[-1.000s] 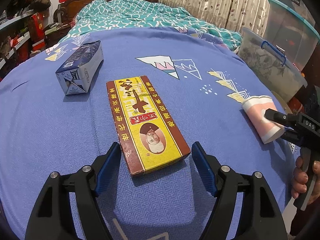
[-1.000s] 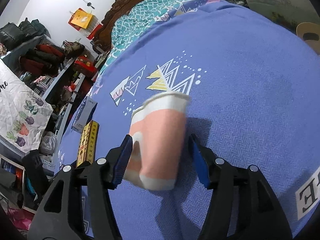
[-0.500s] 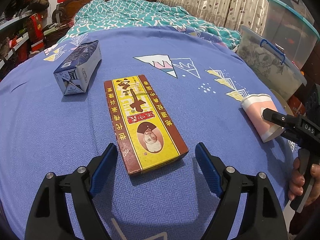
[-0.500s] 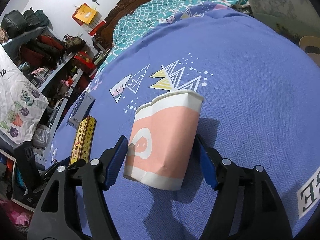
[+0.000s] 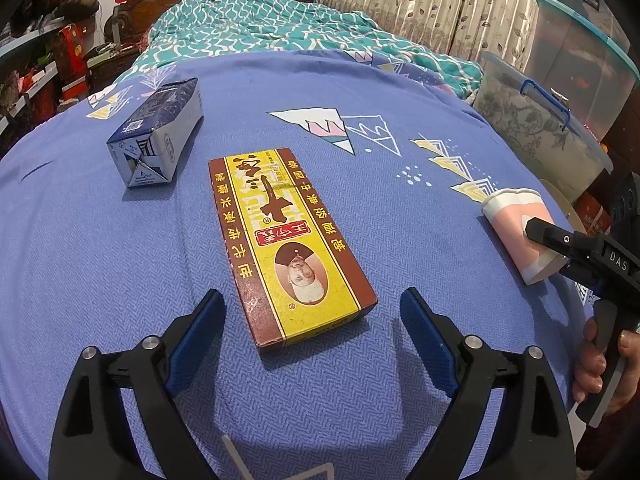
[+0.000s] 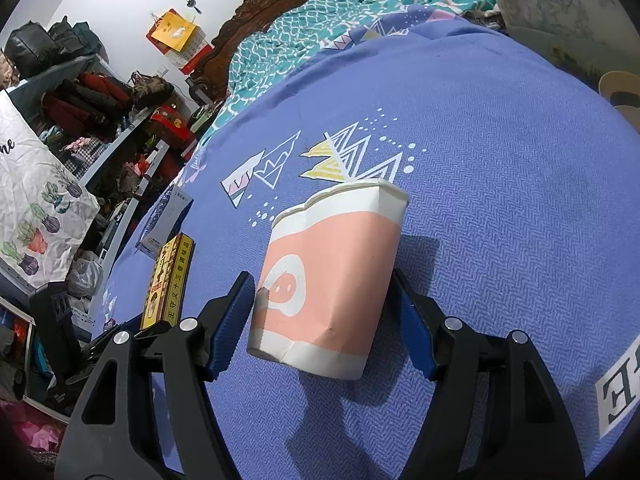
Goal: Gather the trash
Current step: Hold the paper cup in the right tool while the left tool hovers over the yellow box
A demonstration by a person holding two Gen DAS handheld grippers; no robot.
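On the blue bedspread [image 5: 100, 264] three pieces of trash lie well apart. A crumpled pink-and-white paper cup [image 6: 328, 280] lies on its side near the bed's right edge, its dented mouth pointing away up the bed toward the headboard and its base toward the camera; what is inside it cannot be seen from here. The right gripper [image 6: 324, 324] sits low over the cover with its jaws apart, one blue pad on each side of the cup's base, the left pad just at the cup wall and the right pad close beside it, and whether either really presses cannot be told. In the left wrist view the person's right hand [image 5: 600, 360] shows at the bed's right edge, wrapped round that gripper's handle. The left gripper [image 5: 312, 320] hovers over the middle of the bed, jaws wide and holding nothing, straddling the near end of a flat yellow-and-brown box [image 5: 288, 244]. That box lies face up, closed, its long axis running up the bed and leaning slightly left. Further up toward the left edge, a dark blue carton [image 5: 156, 132] lies on its side, folded bottom end toward the camera.
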